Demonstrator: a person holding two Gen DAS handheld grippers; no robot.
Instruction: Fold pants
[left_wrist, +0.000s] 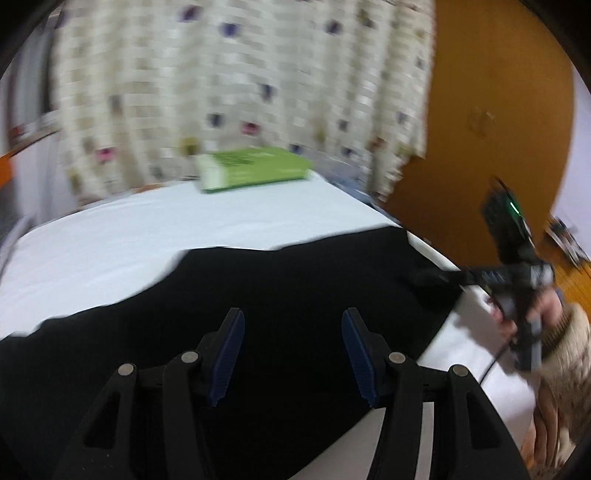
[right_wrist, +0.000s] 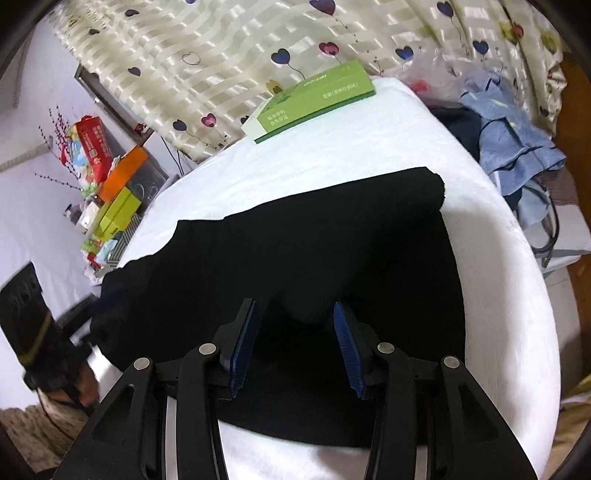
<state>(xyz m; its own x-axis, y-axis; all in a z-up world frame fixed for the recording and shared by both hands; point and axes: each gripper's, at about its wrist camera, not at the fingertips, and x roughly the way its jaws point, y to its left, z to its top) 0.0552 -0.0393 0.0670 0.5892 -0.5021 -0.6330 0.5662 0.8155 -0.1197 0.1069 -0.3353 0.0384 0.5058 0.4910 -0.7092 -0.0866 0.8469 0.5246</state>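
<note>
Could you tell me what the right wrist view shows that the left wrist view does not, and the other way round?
Only the right wrist view shows the blue clothes heaped beyond the table's far right edge, and the orange box among clutter at left. Only the left wrist view shows the orange-brown door and the hand that holds the right gripper. Both show the black pants lying on the white table, the green box at its far end, and the heart-print curtain. In each view the camera's own jaws stand open over the pants, with nothing gripped.
</note>
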